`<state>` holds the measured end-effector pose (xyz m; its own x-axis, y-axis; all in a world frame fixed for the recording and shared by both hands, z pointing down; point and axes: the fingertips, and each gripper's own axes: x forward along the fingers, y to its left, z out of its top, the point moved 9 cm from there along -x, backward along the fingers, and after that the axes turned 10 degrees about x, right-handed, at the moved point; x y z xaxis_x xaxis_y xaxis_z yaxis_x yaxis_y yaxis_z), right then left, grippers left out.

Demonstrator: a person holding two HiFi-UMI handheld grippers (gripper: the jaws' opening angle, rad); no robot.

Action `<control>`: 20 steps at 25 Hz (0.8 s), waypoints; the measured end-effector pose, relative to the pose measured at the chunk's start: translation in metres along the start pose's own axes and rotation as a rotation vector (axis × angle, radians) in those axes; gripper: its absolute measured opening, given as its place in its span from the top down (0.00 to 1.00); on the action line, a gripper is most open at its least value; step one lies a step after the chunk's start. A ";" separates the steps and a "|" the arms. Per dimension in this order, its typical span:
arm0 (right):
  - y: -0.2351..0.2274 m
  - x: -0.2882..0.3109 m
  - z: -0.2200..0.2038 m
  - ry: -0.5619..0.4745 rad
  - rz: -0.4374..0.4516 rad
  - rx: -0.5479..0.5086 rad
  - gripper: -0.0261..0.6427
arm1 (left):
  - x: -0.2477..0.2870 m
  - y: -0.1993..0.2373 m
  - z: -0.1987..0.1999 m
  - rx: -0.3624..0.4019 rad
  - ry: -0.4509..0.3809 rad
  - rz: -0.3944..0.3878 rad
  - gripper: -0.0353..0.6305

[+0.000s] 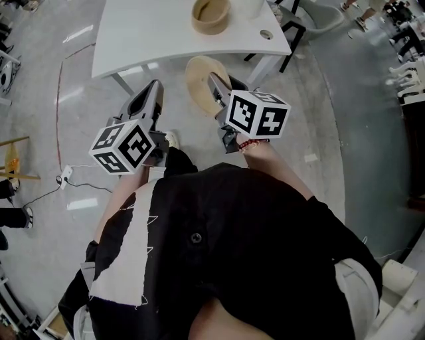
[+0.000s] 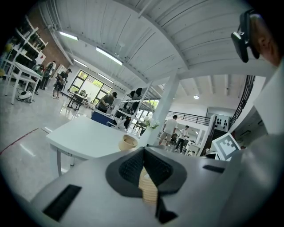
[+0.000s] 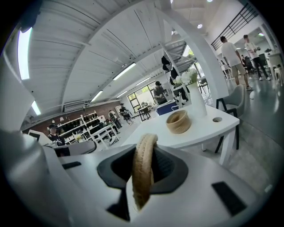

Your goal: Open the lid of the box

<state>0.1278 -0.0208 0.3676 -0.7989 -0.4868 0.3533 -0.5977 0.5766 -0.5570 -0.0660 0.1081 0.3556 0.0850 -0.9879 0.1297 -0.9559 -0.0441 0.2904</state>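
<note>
The round tan box [image 1: 211, 14] stands open-topped on the far part of the white table [image 1: 153, 33]; it also shows as box [image 2: 128, 142] and box [image 3: 178, 121]. Its flat woven lid [image 1: 199, 83] hangs on edge in front of the table, off the box, with my right gripper [image 1: 216, 83] shut on its rim. In the right gripper view the lid [image 3: 144, 168] stands upright between the dark pads. My left gripper [image 1: 154, 89] is held level to the left, jaws together. A small tan ribbed piece [image 2: 148, 190] shows behind the closed tips; I cannot tell what it is.
A white vase with flowers [image 3: 195, 99] stands on the table behind the box. A round hole [image 1: 266, 34] is cut near the table's right corner. Chairs [image 1: 295, 26] stand at the table's right. A cable and plug [image 1: 66, 176] lie on the floor at left. People stand far off.
</note>
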 end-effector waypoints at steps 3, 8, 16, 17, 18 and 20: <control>0.001 0.000 0.000 0.002 -0.001 0.000 0.85 | 0.000 0.001 0.000 0.000 0.002 -0.001 0.93; -0.001 0.000 -0.001 0.006 -0.005 -0.006 0.85 | 0.003 0.000 -0.002 0.000 0.006 -0.008 0.93; -0.003 0.000 -0.001 0.010 -0.014 -0.012 0.85 | 0.006 -0.001 -0.001 0.001 0.008 -0.020 0.93; -0.003 0.000 -0.001 0.010 -0.014 -0.013 0.85 | 0.007 -0.001 -0.001 0.002 0.008 -0.021 0.93; -0.003 0.000 0.000 0.009 -0.014 -0.014 0.85 | 0.007 -0.001 -0.001 0.002 0.007 -0.021 0.93; -0.003 0.000 0.000 0.009 -0.014 -0.014 0.85 | 0.007 -0.001 -0.001 0.001 0.008 -0.020 0.93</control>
<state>0.1290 -0.0226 0.3690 -0.7911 -0.4890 0.3675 -0.6095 0.5794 -0.5411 -0.0647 0.1013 0.3568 0.1064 -0.9856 0.1312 -0.9542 -0.0642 0.2921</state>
